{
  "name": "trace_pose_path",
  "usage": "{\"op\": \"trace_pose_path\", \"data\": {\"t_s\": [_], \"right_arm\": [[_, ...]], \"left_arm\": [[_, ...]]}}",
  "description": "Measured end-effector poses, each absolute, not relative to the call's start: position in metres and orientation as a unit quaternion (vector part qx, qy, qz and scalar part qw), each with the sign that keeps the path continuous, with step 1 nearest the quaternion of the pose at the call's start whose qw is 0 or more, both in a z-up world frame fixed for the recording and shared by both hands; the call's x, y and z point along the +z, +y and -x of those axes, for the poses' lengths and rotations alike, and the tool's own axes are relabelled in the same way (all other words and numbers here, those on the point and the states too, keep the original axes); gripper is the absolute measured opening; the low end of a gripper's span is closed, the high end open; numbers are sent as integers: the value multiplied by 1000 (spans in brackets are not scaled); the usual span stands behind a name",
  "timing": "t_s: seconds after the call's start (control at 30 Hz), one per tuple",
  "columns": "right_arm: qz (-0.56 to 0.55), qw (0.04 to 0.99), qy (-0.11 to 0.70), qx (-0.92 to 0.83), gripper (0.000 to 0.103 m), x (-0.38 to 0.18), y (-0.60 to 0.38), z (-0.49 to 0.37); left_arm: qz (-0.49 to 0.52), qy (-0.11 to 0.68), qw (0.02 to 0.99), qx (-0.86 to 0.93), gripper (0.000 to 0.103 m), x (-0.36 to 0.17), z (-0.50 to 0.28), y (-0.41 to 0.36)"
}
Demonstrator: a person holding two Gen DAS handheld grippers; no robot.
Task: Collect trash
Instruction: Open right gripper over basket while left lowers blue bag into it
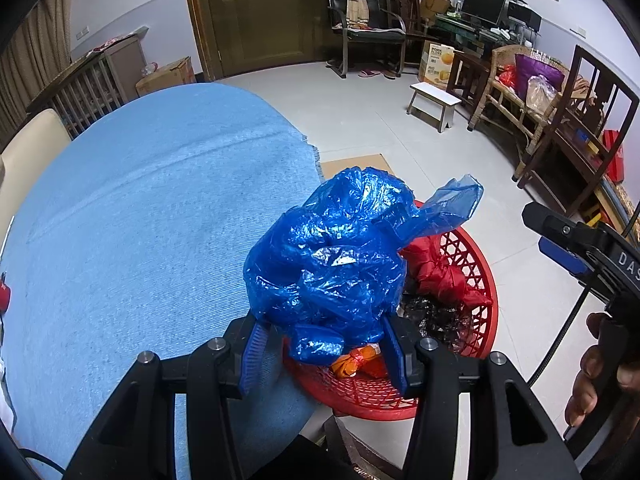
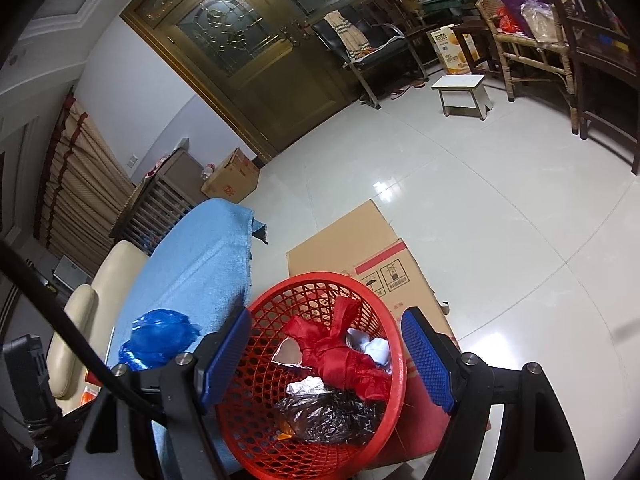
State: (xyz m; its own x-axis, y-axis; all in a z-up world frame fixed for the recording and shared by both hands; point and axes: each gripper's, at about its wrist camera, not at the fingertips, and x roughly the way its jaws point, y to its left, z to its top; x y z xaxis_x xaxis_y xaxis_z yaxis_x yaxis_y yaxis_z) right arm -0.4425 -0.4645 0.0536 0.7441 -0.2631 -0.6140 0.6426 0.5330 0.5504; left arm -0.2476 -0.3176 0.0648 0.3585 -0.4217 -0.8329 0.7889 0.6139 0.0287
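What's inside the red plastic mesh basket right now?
Inside the red plastic mesh basket: a knotted red plastic bag, a crumpled black plastic bag, white paper scraps and foil. Anything beneath them is covered.

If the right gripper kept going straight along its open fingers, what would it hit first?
Most likely the red basket, which sits framed between the right gripper's open fingers; probably its near rim or the trash inside, though depth is hard to judge.

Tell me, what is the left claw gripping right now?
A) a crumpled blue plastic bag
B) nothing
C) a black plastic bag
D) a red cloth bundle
A: the left claw is closed on the crumpled blue plastic bag, held beside the red basket.
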Motion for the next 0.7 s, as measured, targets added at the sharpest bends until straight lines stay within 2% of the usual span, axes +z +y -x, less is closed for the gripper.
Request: {"op": "trace_pose_path", "data": {"t_s": [0.7], "right_arm": [[-410,842,221,-274,80,59,-470,452]], "left_arm": [[-237,426,784,-385,52,51,250,-338]]}}
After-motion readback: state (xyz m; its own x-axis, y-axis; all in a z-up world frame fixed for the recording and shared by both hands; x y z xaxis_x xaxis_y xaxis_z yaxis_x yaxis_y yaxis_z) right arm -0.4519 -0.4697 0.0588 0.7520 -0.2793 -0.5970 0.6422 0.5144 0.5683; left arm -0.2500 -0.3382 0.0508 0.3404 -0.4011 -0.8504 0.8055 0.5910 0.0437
